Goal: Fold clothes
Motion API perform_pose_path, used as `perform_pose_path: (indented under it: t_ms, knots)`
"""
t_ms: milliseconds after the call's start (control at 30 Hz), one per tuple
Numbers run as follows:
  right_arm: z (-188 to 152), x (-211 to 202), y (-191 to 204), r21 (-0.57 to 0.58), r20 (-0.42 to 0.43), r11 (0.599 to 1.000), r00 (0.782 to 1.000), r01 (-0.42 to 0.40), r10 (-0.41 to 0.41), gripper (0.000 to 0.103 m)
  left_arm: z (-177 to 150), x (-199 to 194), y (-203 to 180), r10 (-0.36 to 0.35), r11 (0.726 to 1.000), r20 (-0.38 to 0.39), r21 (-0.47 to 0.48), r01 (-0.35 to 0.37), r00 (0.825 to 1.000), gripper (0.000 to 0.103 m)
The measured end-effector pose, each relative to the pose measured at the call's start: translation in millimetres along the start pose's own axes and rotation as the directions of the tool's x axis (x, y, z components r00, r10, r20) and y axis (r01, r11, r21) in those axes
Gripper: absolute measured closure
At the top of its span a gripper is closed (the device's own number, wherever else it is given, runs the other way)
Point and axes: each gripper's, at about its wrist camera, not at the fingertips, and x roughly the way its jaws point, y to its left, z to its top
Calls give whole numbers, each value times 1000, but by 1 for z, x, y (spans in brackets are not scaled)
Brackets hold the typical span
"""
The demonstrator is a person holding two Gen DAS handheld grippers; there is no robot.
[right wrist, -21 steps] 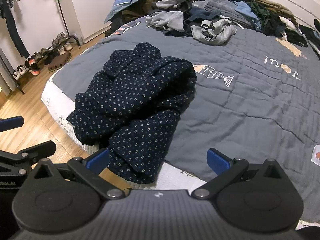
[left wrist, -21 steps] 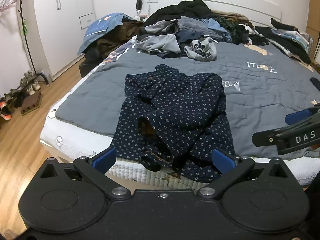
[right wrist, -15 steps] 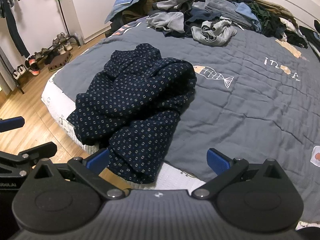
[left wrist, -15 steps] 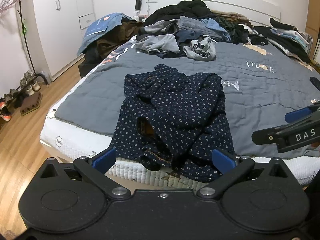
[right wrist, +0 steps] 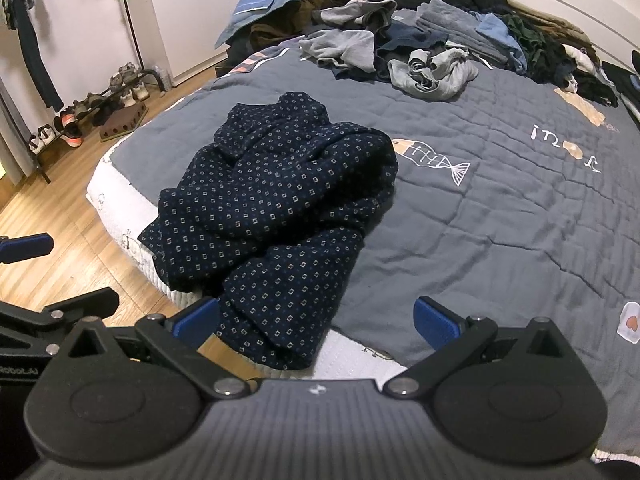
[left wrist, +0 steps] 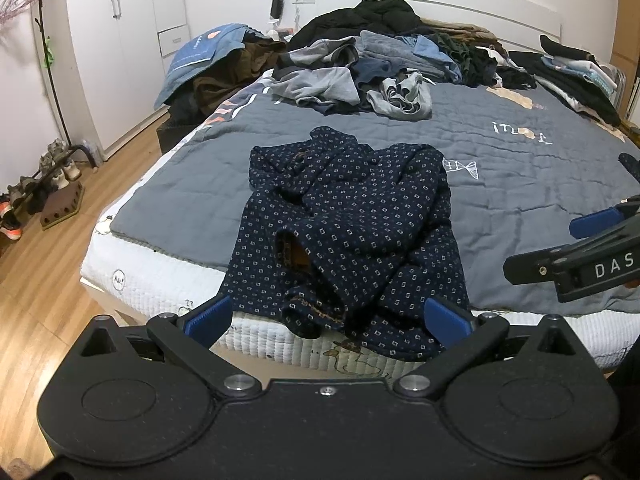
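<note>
A crumpled navy shirt with small square dots [left wrist: 344, 236] [right wrist: 276, 208] lies on the near edge of the grey quilted bed [left wrist: 520, 168] [right wrist: 500, 208], one part hanging over the mattress side. My left gripper [left wrist: 326, 320] hovers open just short of the shirt's hanging hem, nothing between its blue pads. My right gripper [right wrist: 316, 322] is open too, above the shirt's lower right fold, apart from the cloth. The right gripper's side shows at the right edge of the left wrist view [left wrist: 580, 256].
A heap of unfolded clothes [left wrist: 384, 68] [right wrist: 420, 44] covers the head of the bed. Dark garments [left wrist: 568, 76] line the far right side. To the left are a wooden floor [left wrist: 44, 280], a shoe rack [right wrist: 96, 108] and a white wardrobe [left wrist: 120, 40].
Both grippers have crept slightly towards the bed and stay open. The shirt has not moved.
</note>
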Motion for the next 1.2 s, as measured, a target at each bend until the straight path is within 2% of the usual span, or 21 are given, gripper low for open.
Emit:
perform_pose_path:
  t_ms: [433,1200]
  knots:
    - [2,0,2,-6,6,1000,1000,-6,6,0,2,0,5,-17,1000,9,-21,17,1000,0]
    - [5,-2,7,-16,17,1000,1000,-17,17,0,3,-2,8,13,1000,12,-29,-12,1000,0]
